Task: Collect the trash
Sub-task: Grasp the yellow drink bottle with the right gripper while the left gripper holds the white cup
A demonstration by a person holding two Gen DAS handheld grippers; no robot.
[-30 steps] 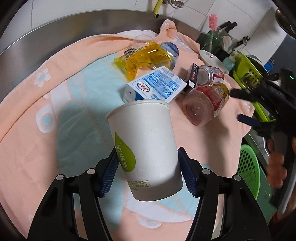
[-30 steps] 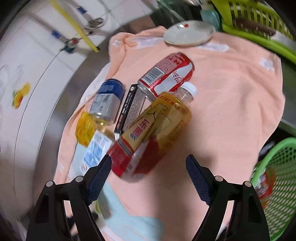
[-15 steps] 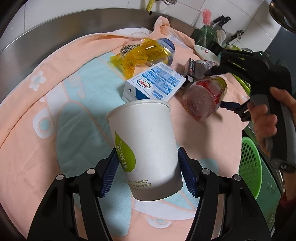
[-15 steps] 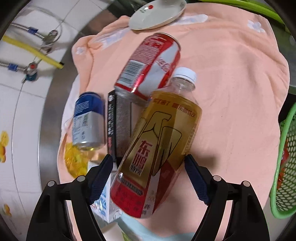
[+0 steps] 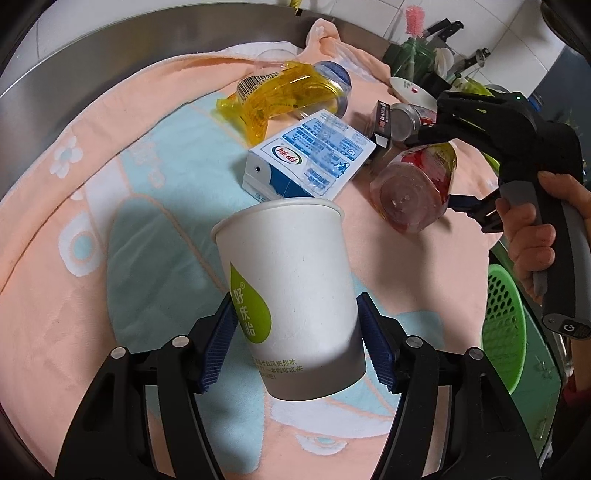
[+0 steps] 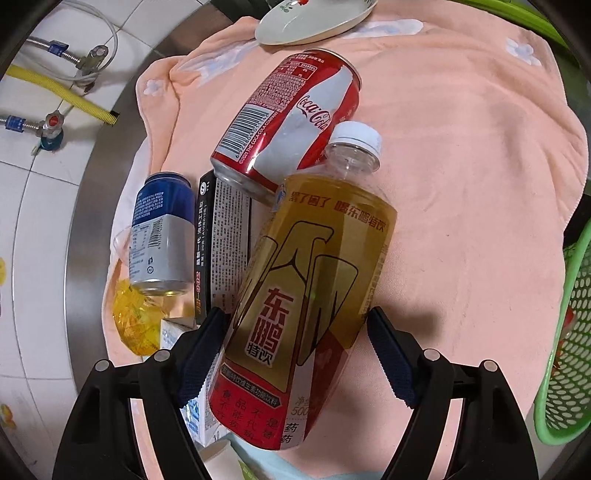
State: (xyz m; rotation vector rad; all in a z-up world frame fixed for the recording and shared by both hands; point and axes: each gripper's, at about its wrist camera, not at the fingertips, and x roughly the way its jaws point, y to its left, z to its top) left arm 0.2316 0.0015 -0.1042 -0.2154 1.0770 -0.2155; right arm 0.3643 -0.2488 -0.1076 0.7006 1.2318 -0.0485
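Note:
My left gripper (image 5: 295, 339) is shut on a white paper cup (image 5: 288, 295) with a green drop logo, held above the peach towel (image 5: 110, 192). My right gripper (image 6: 295, 350) is open, its fingers straddling the lower body of a gold-and-red drink bottle (image 6: 310, 295) that lies on the towel; whether the pads touch it I cannot tell. The bottle (image 5: 417, 192) and right gripper (image 5: 436, 170) also show in the left wrist view. Around it lie a red Coca-Cola can (image 6: 291, 125), a blue can (image 6: 162, 236), a black box (image 6: 221, 236), a milk carton (image 5: 310, 158) and yellow plastic wrap (image 5: 284, 92).
A green perforated basket (image 6: 565, 354) stands past the towel's right edge, also seen in the left wrist view (image 5: 506, 325). A white plate (image 6: 314, 18) lies at the towel's far end. A steel counter rim (image 5: 110, 48) and tiled wall with pipes (image 6: 55, 92) lie beyond.
My right gripper has moved down and forward over the drink bottle, so its fingers now sit on either side of it. My left gripper still holds the cup, almost unmoved.

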